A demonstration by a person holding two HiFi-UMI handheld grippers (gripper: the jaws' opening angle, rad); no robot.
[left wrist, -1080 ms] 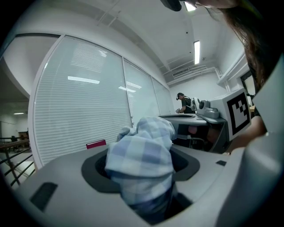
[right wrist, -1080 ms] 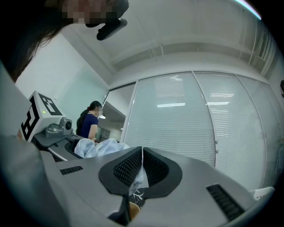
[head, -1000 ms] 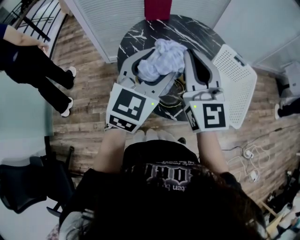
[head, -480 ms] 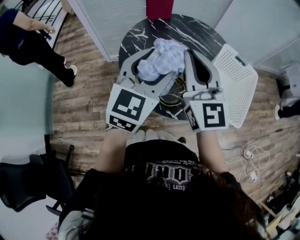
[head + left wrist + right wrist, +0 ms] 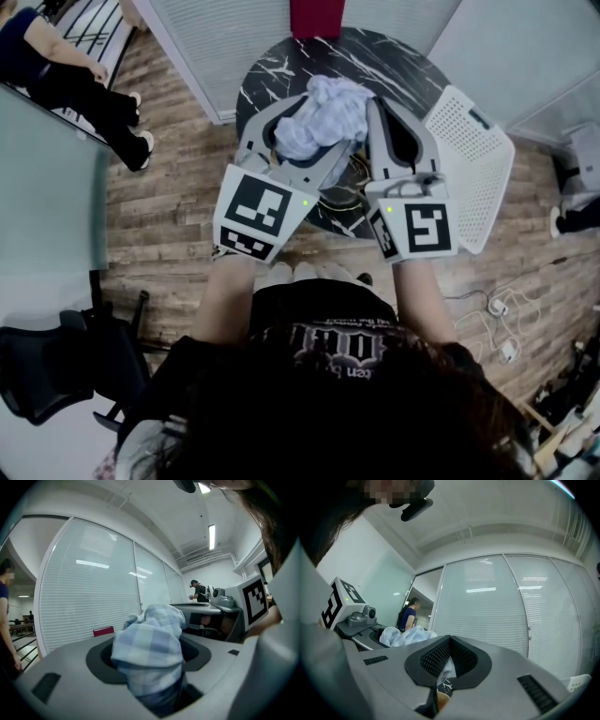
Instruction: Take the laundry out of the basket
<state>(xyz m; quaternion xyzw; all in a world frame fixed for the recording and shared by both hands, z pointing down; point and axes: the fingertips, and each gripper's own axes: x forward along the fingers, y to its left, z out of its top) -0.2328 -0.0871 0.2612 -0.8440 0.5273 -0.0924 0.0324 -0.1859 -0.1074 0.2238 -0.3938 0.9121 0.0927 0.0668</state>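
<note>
Cloth (image 5: 323, 117) is pale blue check; table (image 5: 398, 66) black, white-veined

Left gripper (image 5: 309, 133) holds pale cloth (image 5: 330, 101) — right gripper (image 5: 376, 112) beside; table (image 5: 375, 58) below.

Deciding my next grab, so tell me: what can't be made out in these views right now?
- Inside of the basket: the head view shows only its perforated white wall, so any laundry left is hidden.
- Full size of the checked cloth: it is bunched between the left gripper's shut jaws in both views.
- The right gripper: jaws together in its view; the pads hide whether they pinch cloth.
- The table under the cloth: covered in the head view.
</note>
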